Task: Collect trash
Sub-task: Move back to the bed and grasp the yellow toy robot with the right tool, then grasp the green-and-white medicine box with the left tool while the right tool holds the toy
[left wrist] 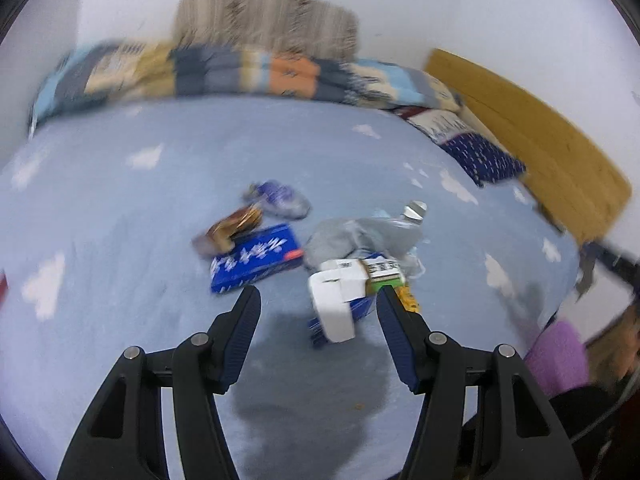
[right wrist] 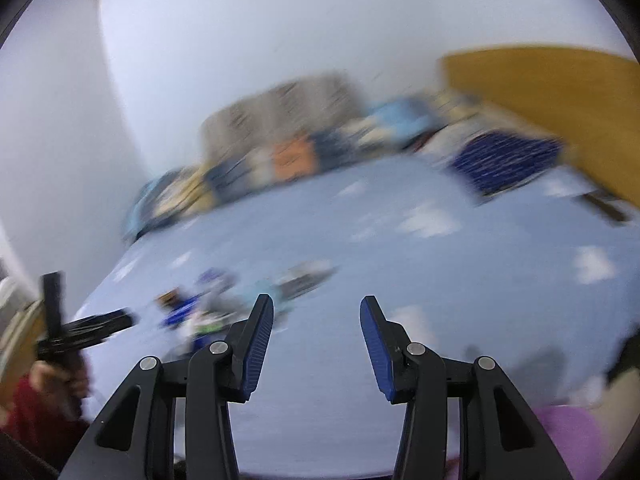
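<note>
Trash lies on a light blue bedsheet [left wrist: 120, 208]: a flat blue box [left wrist: 256, 258], a brown wrapper [left wrist: 230, 228], a crumpled blue-white wrapper [left wrist: 282, 198], a white and green carton [left wrist: 346, 292] and a grey plastic bag with a bottle top [left wrist: 372, 236]. My left gripper [left wrist: 318, 296] is open and empty, just short of the carton. My right gripper [right wrist: 316, 306] is open and empty above the bed; the same trash pile [right wrist: 208, 312] shows blurred to its left. The left gripper [right wrist: 80, 326] appears at the far left of the right wrist view.
A patterned folded quilt [left wrist: 248, 70] and a striped pillow [left wrist: 264, 20] lie along the far wall. A wooden headboard [left wrist: 532, 136] and a dark blue pillow [left wrist: 484, 156] are at the right. A purple object [left wrist: 560, 352] sits off the bed's near right edge.
</note>
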A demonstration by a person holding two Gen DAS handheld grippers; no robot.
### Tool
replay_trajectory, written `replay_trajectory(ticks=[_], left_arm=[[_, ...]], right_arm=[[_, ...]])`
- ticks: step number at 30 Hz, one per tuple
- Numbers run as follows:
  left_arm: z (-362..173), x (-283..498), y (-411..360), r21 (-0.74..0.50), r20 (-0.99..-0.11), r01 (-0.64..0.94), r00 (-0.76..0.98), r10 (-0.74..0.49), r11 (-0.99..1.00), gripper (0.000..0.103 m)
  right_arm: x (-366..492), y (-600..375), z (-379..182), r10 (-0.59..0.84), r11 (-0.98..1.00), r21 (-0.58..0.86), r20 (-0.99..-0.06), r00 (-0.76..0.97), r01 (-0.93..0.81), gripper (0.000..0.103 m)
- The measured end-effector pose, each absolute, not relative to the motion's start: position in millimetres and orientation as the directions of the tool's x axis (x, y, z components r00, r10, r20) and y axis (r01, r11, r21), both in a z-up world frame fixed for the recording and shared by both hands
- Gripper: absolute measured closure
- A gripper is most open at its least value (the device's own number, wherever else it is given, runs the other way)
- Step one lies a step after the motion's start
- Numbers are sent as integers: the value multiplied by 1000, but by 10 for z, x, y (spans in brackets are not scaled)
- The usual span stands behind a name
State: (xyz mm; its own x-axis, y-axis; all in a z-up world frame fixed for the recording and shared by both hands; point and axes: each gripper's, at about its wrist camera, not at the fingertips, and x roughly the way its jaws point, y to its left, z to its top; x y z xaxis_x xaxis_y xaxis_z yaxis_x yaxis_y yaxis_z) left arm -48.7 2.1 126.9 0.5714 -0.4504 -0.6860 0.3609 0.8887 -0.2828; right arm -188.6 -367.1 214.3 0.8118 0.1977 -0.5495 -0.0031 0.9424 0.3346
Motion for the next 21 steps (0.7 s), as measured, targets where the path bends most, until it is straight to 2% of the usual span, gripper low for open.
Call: replay_trajectory(ticks=[3, 7, 9, 15, 16, 18, 21], left_arm=[[1216, -408, 189, -331, -693, 311, 561, -453, 891, 44], [1232, -392, 197, -315, -695, 297, 575, -432, 902, 44], [1251, -400, 181, -318, -690, 304, 575, -439, 898, 44], [1238, -360, 33, -334, -692, 326, 552, -465, 884, 44], [1210, -337, 1, -342, -698, 327, 539, -471, 881, 43], [1153, -287, -70, -359, -708, 334, 511, -487, 872, 43], [1044, -204, -194, -379, -727, 332, 471, -500, 864, 40]], right_arm=[[-1382, -3162, 1904, 320, 923, 377, -632, 706, -81, 55], [-808, -2645, 1317, 344, 931, 355, -771, 536, -86, 56], [-563, -2550, 1014, 326, 939, 339, -825, 461, -56, 60], [-107, -2310, 496, 273, 958, 284, -890, 365, -24, 62], [-80, -2304, 453, 274, 958, 285, -892, 361, -24, 64], [-51, -2317, 373, 296, 952, 306, -893, 339, -24, 77], [-103, -2385, 441, 289, 953, 302, -889, 356, -21, 77]])
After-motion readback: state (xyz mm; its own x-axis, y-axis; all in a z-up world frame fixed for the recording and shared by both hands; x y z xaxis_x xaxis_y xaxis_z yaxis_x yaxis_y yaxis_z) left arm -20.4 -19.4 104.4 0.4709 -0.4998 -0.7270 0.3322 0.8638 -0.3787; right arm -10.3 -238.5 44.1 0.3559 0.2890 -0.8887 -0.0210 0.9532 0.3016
